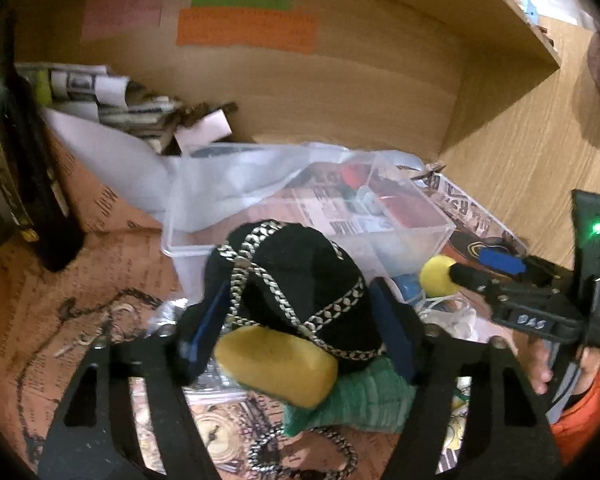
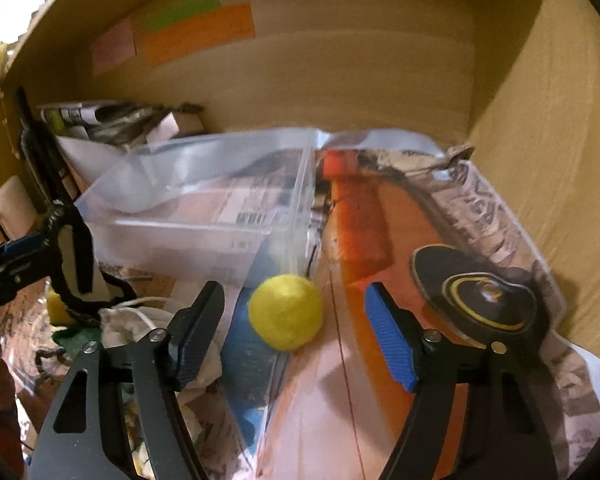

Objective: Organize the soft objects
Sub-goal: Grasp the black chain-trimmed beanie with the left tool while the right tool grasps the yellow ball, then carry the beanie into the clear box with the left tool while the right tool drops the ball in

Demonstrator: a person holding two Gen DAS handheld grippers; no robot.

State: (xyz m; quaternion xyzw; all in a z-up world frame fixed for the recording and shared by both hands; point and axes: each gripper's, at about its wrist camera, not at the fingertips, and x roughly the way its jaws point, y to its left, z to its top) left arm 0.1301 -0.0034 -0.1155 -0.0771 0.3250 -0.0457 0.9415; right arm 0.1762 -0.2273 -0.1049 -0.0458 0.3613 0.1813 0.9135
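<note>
Left hand-held gripper (image 1: 296, 322) closed on a black cloth (image 1: 300, 280) wrapped with a silver chain (image 1: 256, 276); a yellow sponge (image 1: 276, 366) and green cloth (image 1: 364, 400) just below it, near side. Right hand-held gripper (image 2: 296, 334) wide open, holding nothing, a yellow ball (image 2: 286, 312) between its fingers, touching neither as far as visible. Clear plastic box (image 2: 204, 200) just behind the ball, on the newspaper-lined shelf (image 2: 500, 208). Black bottle (image 1: 24, 168) far left.
</note>
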